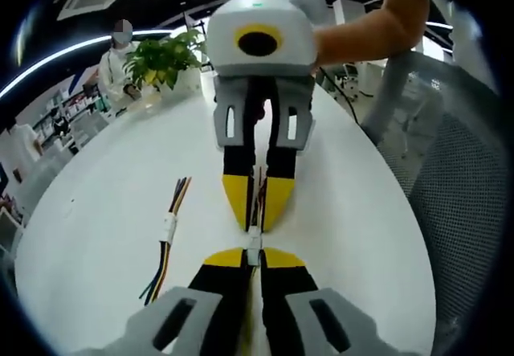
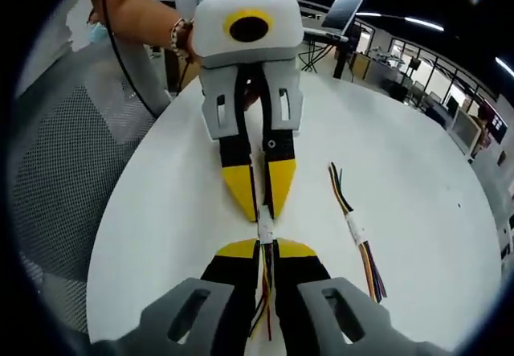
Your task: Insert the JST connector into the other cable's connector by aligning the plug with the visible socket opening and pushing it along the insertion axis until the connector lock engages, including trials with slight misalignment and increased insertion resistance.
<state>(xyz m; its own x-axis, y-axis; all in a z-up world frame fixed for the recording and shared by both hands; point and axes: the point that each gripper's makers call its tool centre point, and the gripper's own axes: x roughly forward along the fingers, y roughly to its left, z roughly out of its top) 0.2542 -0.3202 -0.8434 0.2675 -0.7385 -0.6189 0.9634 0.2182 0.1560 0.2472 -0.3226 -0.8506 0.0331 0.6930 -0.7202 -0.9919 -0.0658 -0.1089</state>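
Two small white JST connectors (image 1: 254, 242) meet end to end between the two grippers, just above the white table (image 1: 104, 235); whether they are fully seated I cannot tell. My left gripper (image 1: 254, 256) rises from the bottom of the left gripper view, shut on the near connector, its wires running back between the jaws. Facing it from above, my right gripper (image 1: 257, 224) is shut on the other cable's connector. In the right gripper view the same joint (image 2: 265, 230) sits between my right gripper (image 2: 267, 248) and the left gripper (image 2: 263, 211).
A spare cable (image 1: 167, 231) with coloured wires and a white connector lies on the table, also in the right gripper view (image 2: 355, 231). A mesh chair (image 1: 458, 203) stands by the table edge. A potted plant (image 1: 165, 59) and a seated person are at the far end.
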